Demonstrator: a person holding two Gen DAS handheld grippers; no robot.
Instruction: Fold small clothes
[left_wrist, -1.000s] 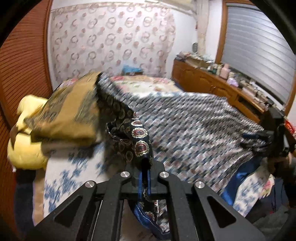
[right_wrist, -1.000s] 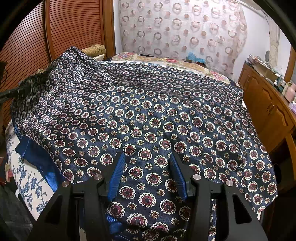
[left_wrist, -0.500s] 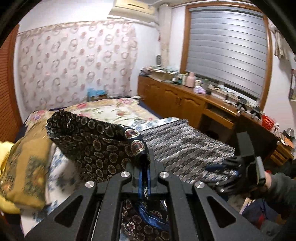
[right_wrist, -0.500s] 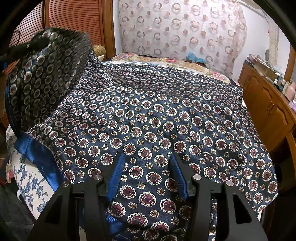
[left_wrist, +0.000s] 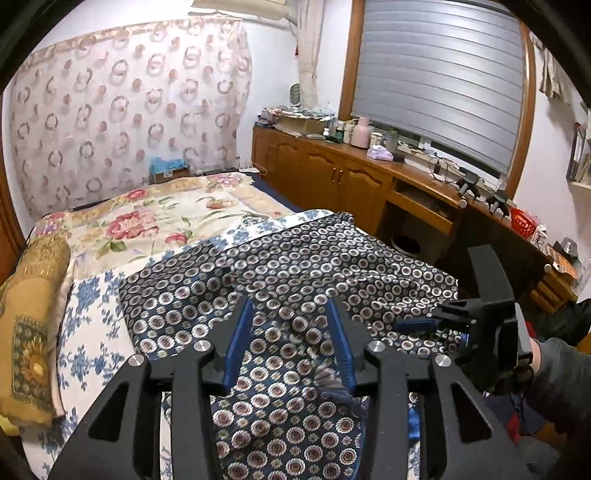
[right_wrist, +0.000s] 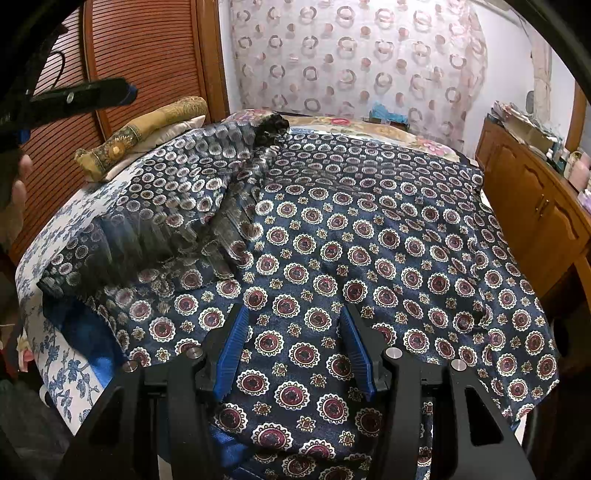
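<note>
A dark blue cloth with red and white medallions (right_wrist: 369, 236) lies spread over the bed; it also shows in the left wrist view (left_wrist: 295, 280). Its left part is folded over onto the rest and blurred, still settling (right_wrist: 177, 214). My left gripper (left_wrist: 291, 332) is open and empty above the cloth's near edge; one of its fingers (right_wrist: 88, 94) shows at the upper left of the right wrist view. My right gripper (right_wrist: 291, 347) is open, low over the cloth's near part, holding nothing; it also shows at the right of the left wrist view (left_wrist: 424, 325).
The bed has a blue-flowered white sheet (left_wrist: 88, 332) and a floral quilt (left_wrist: 155, 218) at the far end. A gold pillow (left_wrist: 29, 325) lies at the bed's left side. Wooden cabinets (left_wrist: 332, 173) with clutter run along the right wall. A slatted wooden door (right_wrist: 147, 55) stands at left.
My left gripper was shut on the cloth's corner, lifted it and carried it over to the right, then opened and let it drop. The right gripper stayed still and open.
</note>
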